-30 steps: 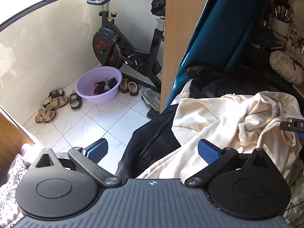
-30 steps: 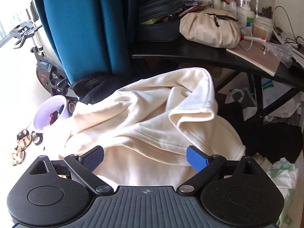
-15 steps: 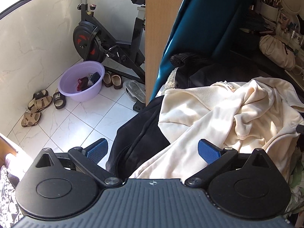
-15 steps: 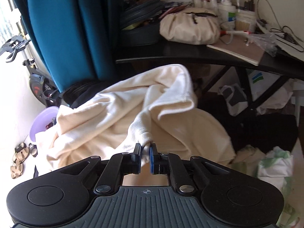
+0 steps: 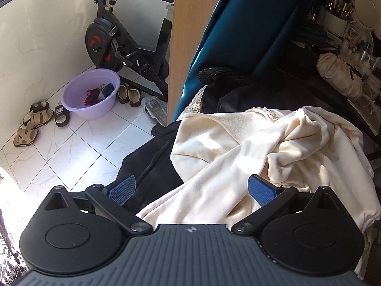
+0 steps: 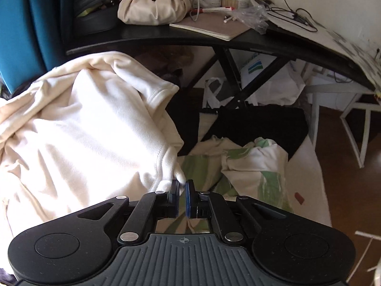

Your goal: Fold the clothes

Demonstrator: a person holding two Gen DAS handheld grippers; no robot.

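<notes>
A cream sweatshirt (image 5: pixel 250 143) lies crumpled over a dark garment (image 5: pixel 152 164) on a pile. My left gripper (image 5: pixel 193 188) hangs open above the sweatshirt's near edge, its blue pads wide apart and touching no cloth. In the right wrist view the same cream sweatshirt (image 6: pixel 90 131) fills the left half. My right gripper (image 6: pixel 182 190) is shut on a corner of its hem, and the fabric is drawn toward the right from that pinch. A green-and-white garment (image 6: pixel 252 164) lies crumpled just beyond the right gripper.
A cluttered black desk (image 6: pixel 166 37) with a beige bag (image 6: pixel 154 7) stands behind the pile, and a teal curtain (image 5: pixel 238 35) hangs beside it. On the tiled floor at left are a purple basin (image 5: pixel 91 93), sandals and an exercise bike (image 5: pixel 112 45). A white chair frame (image 6: pixel 352 124) stands at right.
My right gripper shut on the sweatshirt's hem and has swung to the right, pulling the cloth along. My left gripper stayed open and shifted slightly closer over the pile.
</notes>
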